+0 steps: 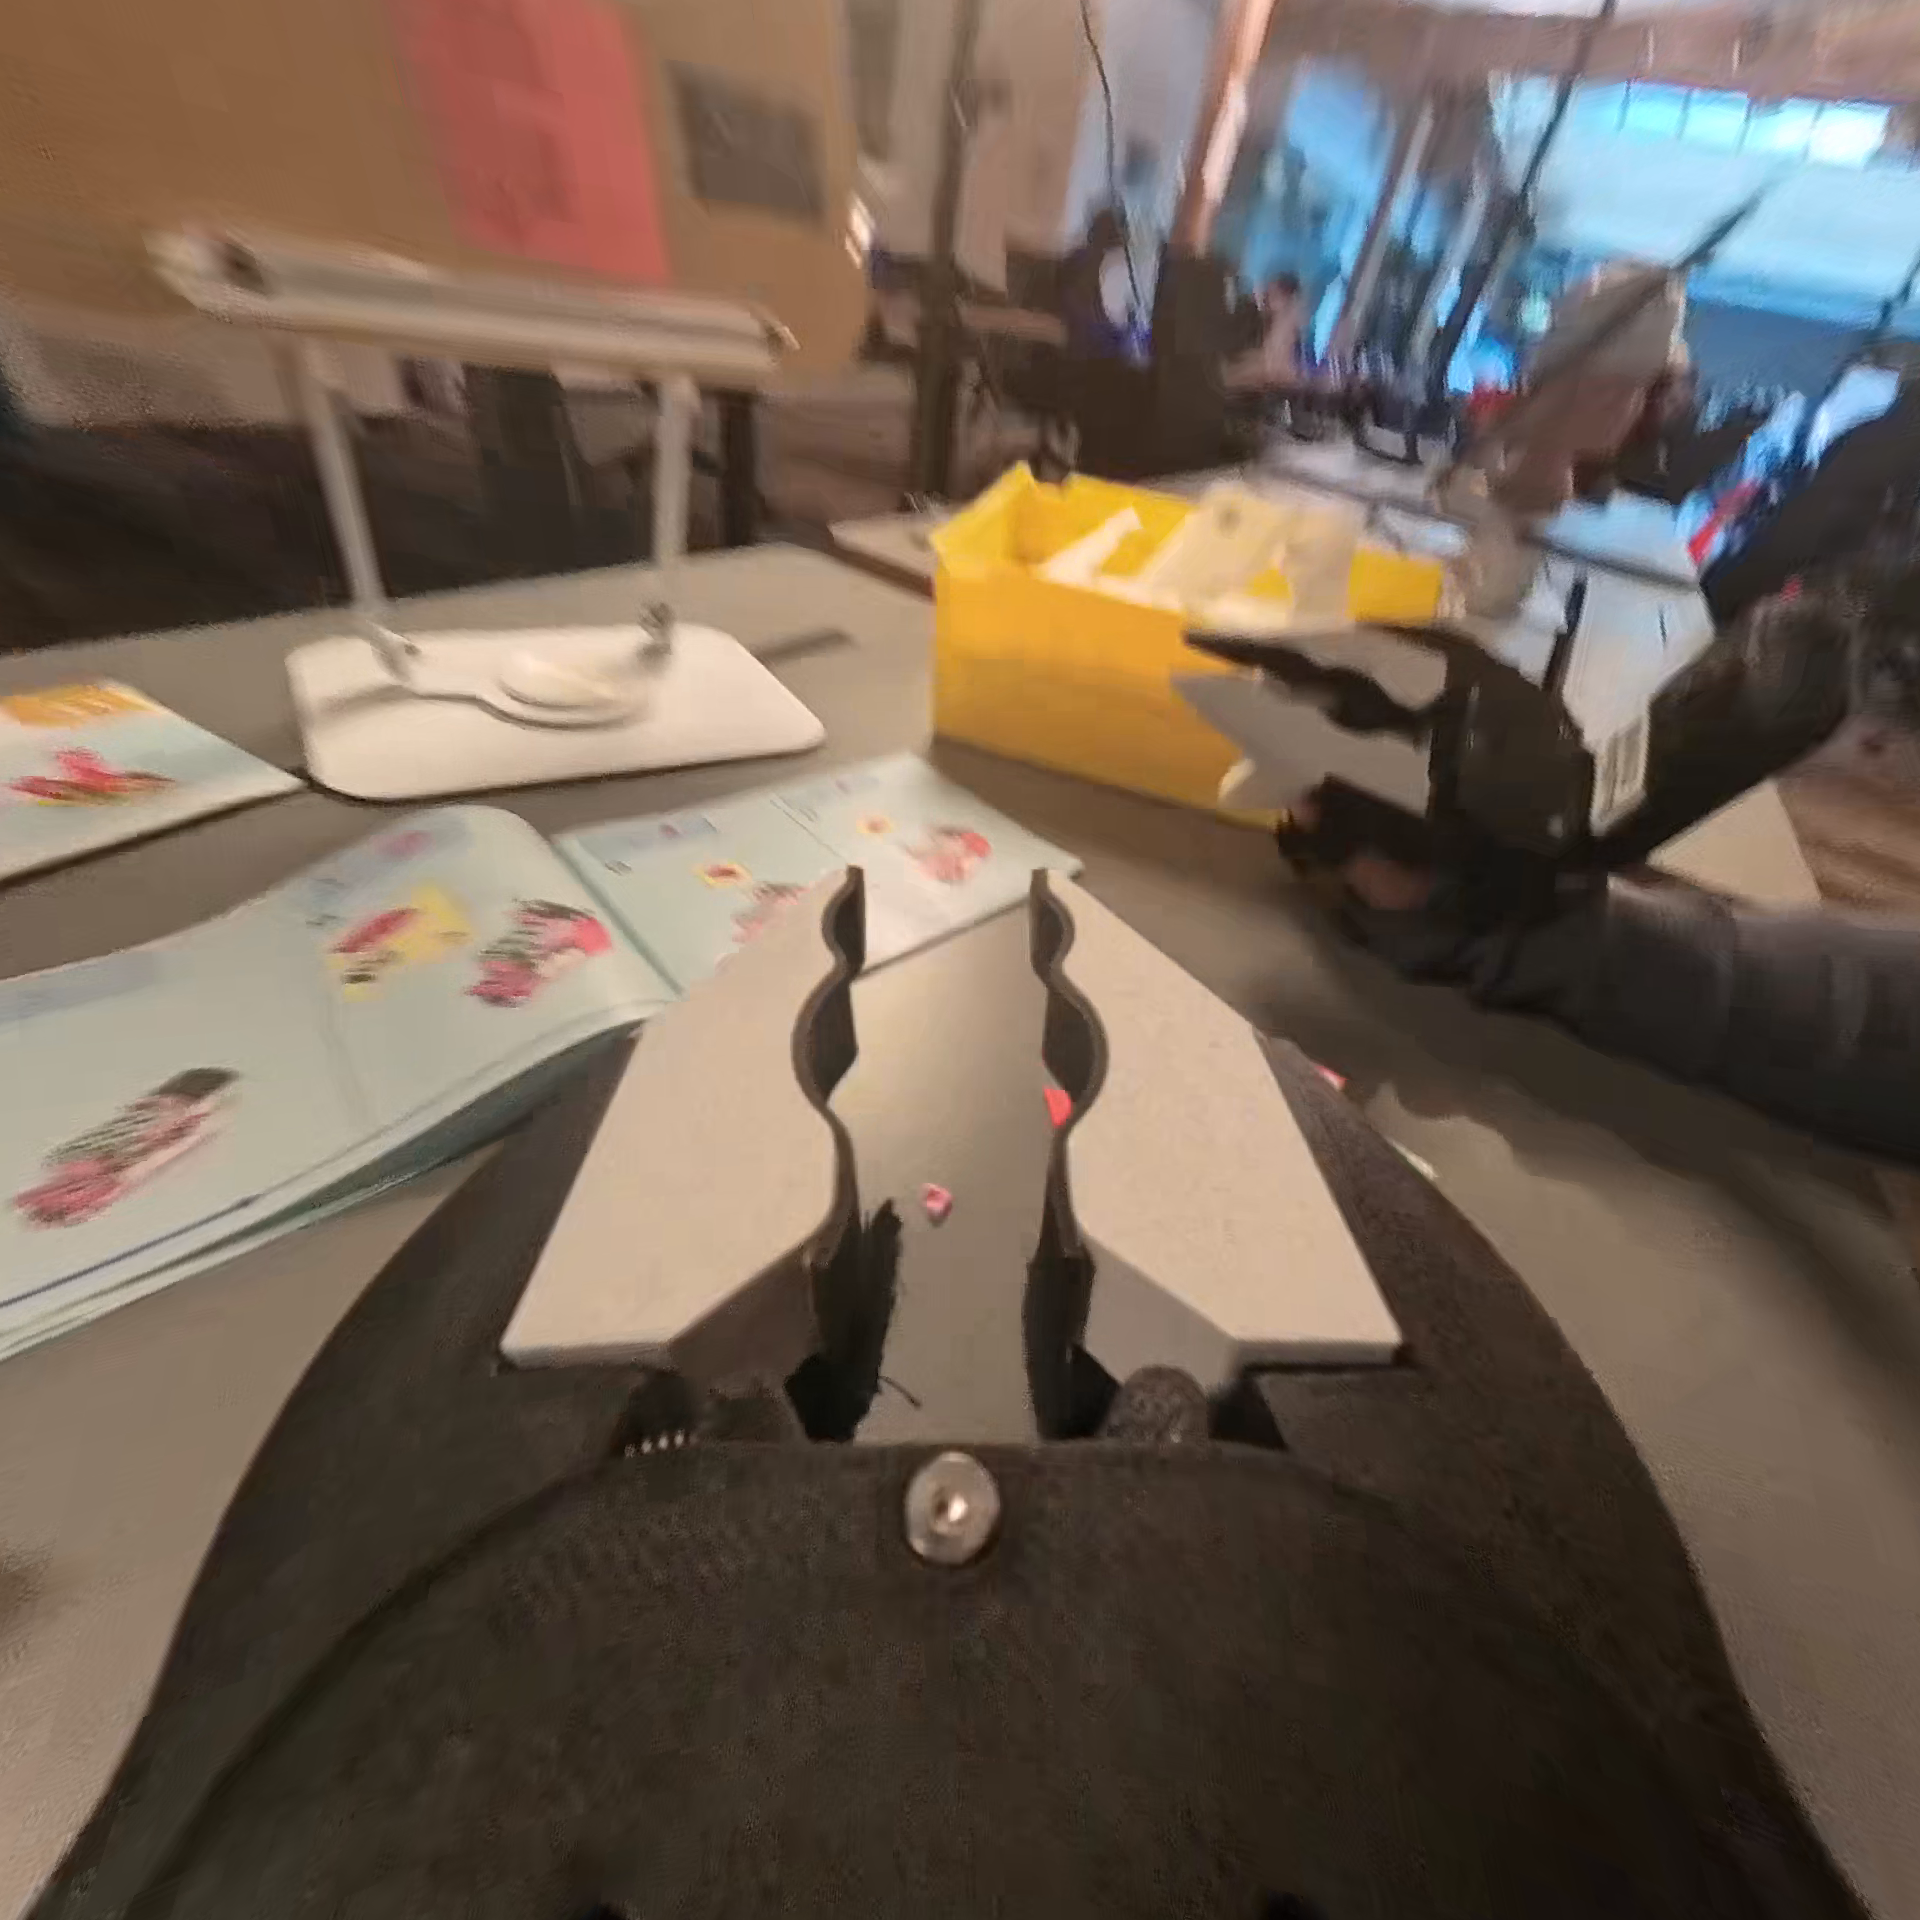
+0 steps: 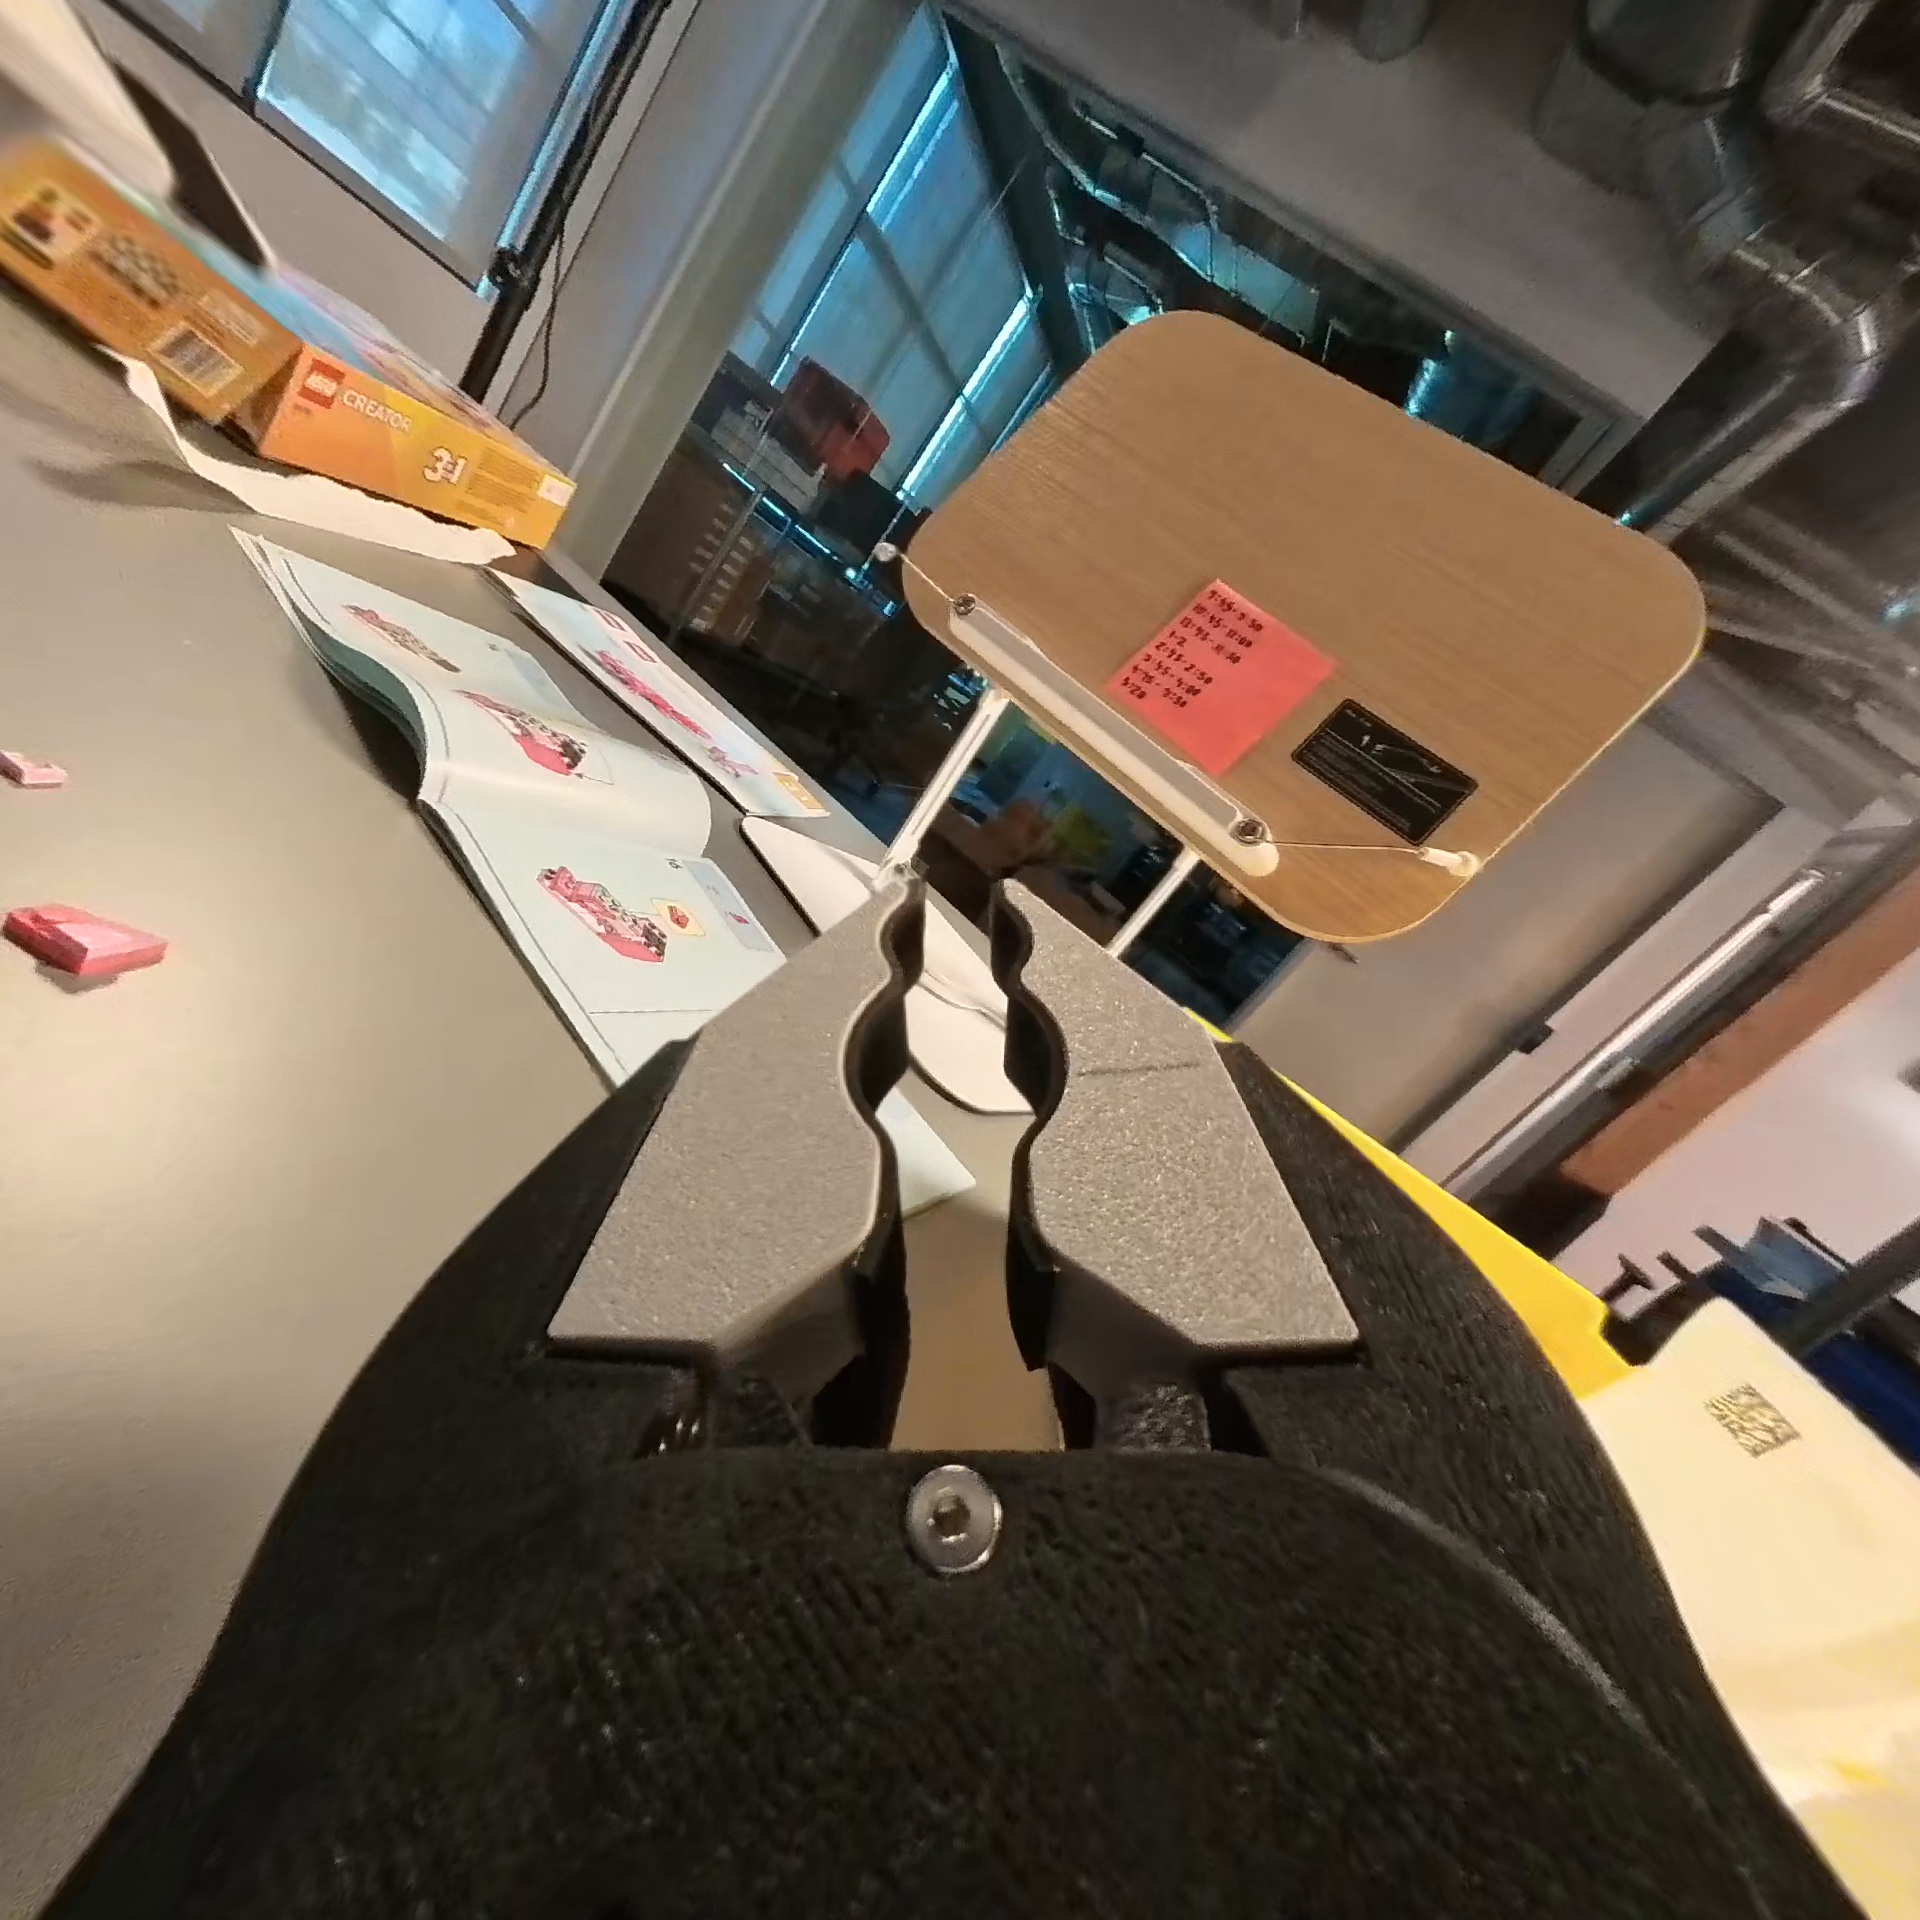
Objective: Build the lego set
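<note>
Left gripper (image 1: 948, 894) gapes empty above the bench (image 1: 1558, 1299), over a small pink brick (image 1: 938, 1202), probably light, rigid, pinchable by its sides; right gripper (image 2: 956, 904) narrowly parted, empty.

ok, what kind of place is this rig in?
Looks like a shared lab or workshop, not a home. A grey work table carries open brick-building instruction booklets and a yellow parts bin; bare ceiling ducts run overhead, and stands and gear crowd the background.
</note>
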Demonstrator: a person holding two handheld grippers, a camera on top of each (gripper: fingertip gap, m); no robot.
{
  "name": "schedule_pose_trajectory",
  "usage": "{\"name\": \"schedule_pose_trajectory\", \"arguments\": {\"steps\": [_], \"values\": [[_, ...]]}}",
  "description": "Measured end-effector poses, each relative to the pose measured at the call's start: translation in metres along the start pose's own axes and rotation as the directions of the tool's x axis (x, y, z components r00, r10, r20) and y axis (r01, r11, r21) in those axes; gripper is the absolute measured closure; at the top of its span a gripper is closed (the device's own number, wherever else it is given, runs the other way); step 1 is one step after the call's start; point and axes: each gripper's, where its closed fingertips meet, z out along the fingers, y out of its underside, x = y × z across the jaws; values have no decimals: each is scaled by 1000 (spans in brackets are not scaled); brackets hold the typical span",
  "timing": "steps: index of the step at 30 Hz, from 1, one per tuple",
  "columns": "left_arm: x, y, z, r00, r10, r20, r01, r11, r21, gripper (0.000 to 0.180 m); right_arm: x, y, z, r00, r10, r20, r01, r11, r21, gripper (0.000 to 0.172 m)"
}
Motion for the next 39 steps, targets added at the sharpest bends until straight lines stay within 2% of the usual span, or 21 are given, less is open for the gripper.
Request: {"name": "schedule_pose_trajectory", "arguments": {"steps": [2,5,8,13,19,22,39], "values": [[-16,-10,-20,998,-27,49,23,996,86,150,4,1,1,999,-30,-34,30,1000,-10,162],[-35,-10,-39,992,-33,122,14,989,149,149,8,9,3,996,-62,-71,58,996,-61,167],[-45,-11,-45,985,-7,172,-27,981,190,149,11,16,6,988,-116,-98,105,988,-111,172],[-38,-14,-42,978,77,192,-119,968,221,150,24,24,7,961,-199,-194,159,966,-203,172],[-26,-12,-38,954,206,220,-254,942,219,156,21,12,8,968,-167,-189,142,980,-138,172],[-27,-10,-38,942,233,242,-286,934,214,159,22,7,7,980,-83,-179,68,994,-90,172],[-36,-5,-37,969,130,212,-180,955,235,162,17,17,11,988,-54,-142,37,992,-120,172]]}}
